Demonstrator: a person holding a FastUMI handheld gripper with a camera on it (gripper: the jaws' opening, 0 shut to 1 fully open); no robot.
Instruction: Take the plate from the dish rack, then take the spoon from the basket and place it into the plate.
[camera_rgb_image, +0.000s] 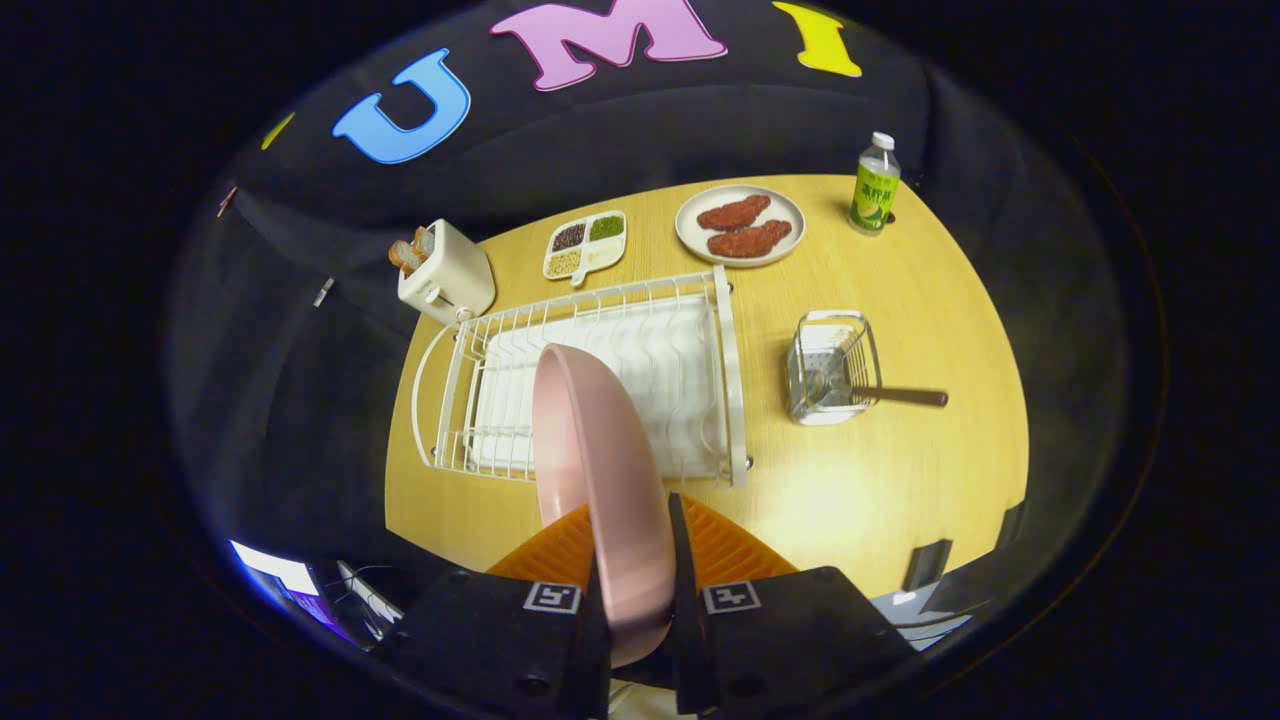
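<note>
Pink and edge-on, the plate (598, 450) stands between our gripper's (636, 590) two fingers (683, 560), which are closed against its faces near the lower rim, so we have it clamped. We hold it up over the wooden table (900, 480), its upper rim overlapping the near side of the white wire dish rack (600, 380) beyond the fingers. To the right of the rack stands a small wire basket (832, 368); the spoon (880, 394) lies in it, its dark handle sticking out to the right. Farther back we see a white toaster (446, 272) with bread, a divided dish (586, 244) of grains, a plate of meat slices (740, 226) and a green-labelled bottle (875, 186).
</note>
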